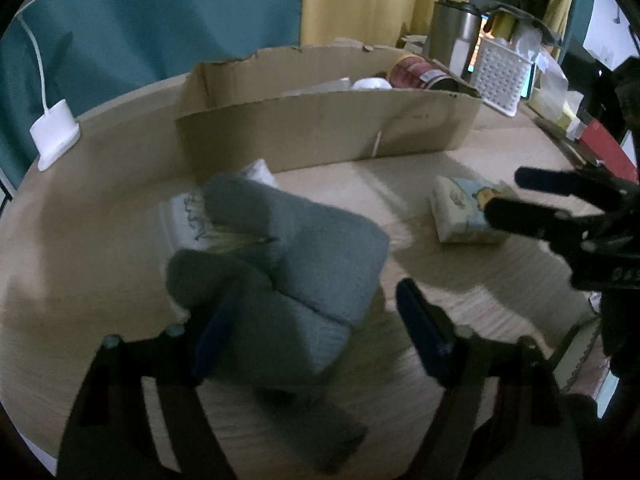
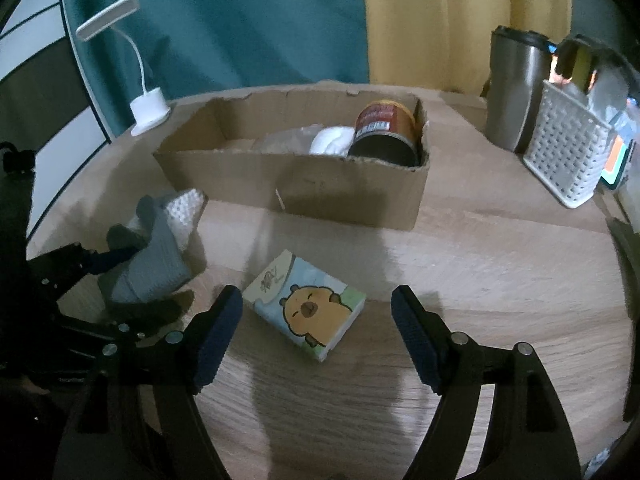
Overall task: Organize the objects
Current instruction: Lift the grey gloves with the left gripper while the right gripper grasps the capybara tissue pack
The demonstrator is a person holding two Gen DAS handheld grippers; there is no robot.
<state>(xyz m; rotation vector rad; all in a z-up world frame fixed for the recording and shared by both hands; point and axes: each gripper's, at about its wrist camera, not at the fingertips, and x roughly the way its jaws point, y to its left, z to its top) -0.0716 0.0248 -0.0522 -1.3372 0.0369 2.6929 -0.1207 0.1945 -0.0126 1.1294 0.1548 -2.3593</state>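
Cardboard box (image 2: 352,196) with can (image 2: 384,132) and white bundle (image 2: 330,140) inside.

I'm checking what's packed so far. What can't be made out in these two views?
- Cardboard box, left wrist view: its near wall hides most of the contents.
- White item beside the can, right wrist view: too blurred to identify.
- White pack, left wrist view: mostly covered by the grey socks.
- Can label: print too small.
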